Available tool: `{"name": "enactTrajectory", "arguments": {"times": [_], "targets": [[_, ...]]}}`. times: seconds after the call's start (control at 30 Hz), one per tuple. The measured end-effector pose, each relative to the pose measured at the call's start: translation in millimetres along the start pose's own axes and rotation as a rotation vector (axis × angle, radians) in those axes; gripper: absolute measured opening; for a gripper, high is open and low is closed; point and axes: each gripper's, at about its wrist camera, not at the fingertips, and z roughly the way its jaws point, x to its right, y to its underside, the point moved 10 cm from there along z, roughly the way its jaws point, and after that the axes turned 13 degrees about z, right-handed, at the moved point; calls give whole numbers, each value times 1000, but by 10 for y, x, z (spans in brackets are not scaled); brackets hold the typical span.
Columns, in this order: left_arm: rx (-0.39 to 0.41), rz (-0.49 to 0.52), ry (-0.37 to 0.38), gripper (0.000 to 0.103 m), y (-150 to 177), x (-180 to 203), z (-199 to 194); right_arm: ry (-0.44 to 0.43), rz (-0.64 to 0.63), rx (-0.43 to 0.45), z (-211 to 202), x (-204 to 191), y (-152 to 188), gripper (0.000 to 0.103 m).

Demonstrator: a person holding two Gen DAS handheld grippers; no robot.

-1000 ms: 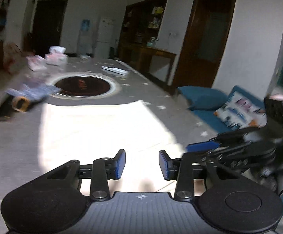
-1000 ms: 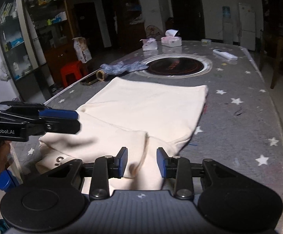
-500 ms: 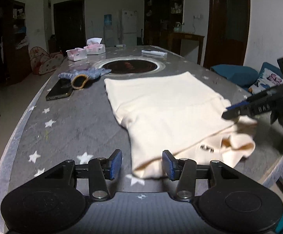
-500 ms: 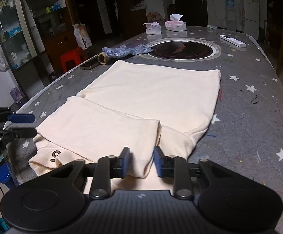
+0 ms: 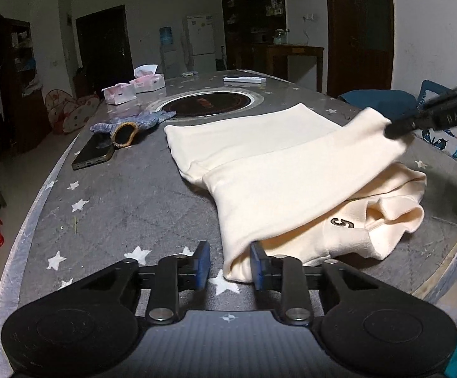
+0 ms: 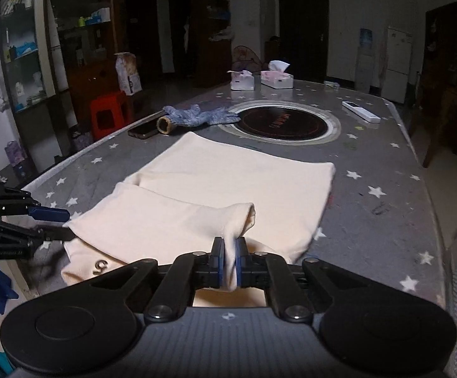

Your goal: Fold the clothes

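Observation:
A cream garment [image 5: 285, 170] lies on the grey star-patterned table [image 5: 127, 201], with a folded layer on top and a dark logo near its front edge. My left gripper [image 5: 230, 264] is open; the garment's near corner lies between its blue pads. My right gripper [image 6: 230, 263] is shut on the garment [image 6: 228, 186], pinching the other corner of the folded layer and lifting it slightly. In the left wrist view the right gripper [image 5: 395, 129] grips the raised corner at the right. In the right wrist view the left gripper [image 6: 55, 223] is at the left edge of the cloth.
A phone [image 5: 94, 156] and a blue knit glove [image 5: 134, 123] lie beyond the garment on the left. An inset round cooktop [image 6: 285, 123], two tissue boxes [image 6: 275, 78] and a white remote [image 6: 360, 111] sit further back. A red stool [image 6: 107, 113] stands beside the table.
My right gripper has shut on the garment's folded corner and raised it. My left gripper has moved in until the garment's other corner lies between its open pads.

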Motion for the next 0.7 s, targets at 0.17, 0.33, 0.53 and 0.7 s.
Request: {"name": "enactTrajectory", "arguments": {"times": [0.17,0.33,0.53,0.7], "targets": [[-5,19,-4,25,-4,12,-15,21,23,-65,133,124,221,7],[-16,20,6,28,-20,-63,-98,16,29,-17,79,155,120,9],[50,5,43,35,-249,-153,-258,2,24,-11,113,169,31,9],[81,-27,97,34,-533,-113,-31,-11,39,-38,306,161,75,9]]}}
